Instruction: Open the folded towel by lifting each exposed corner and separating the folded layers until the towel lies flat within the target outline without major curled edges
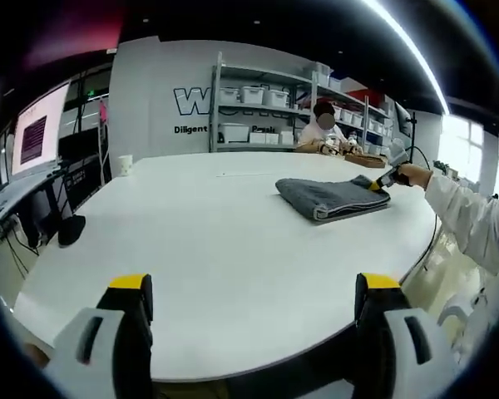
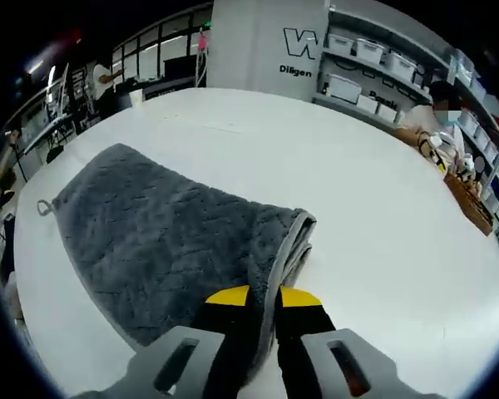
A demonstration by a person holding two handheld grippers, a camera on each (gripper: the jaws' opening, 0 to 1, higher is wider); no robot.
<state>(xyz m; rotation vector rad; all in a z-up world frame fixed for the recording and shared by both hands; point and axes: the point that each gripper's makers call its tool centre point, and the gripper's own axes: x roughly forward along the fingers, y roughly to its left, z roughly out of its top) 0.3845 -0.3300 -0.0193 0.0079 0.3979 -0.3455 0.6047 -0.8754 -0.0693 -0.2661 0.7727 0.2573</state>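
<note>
A folded grey towel [image 1: 333,198] lies on the white counter [image 1: 200,249], toward its far right side in the left gripper view, with the layered edges showing along the near side. The left tongs [image 1: 254,303] hover over the near edge of the counter with their yellow-tipped jaws spread wide and nothing between them, well apart from the towel. In that same view the right tongs [image 1: 381,181] reach in from the right at the end of a white sleeve [image 1: 470,220] and touch the towel's right end. In the right gripper view the right tongs [image 2: 264,301] are pressed together on the folded edge of the towel [image 2: 162,241], pinching its light-trimmed border between the jaws; a small hanging loop [image 2: 43,207] sits at the towel's far left corner. Shelves [image 1: 266,112] with white bins stand behind the counter.
</note>
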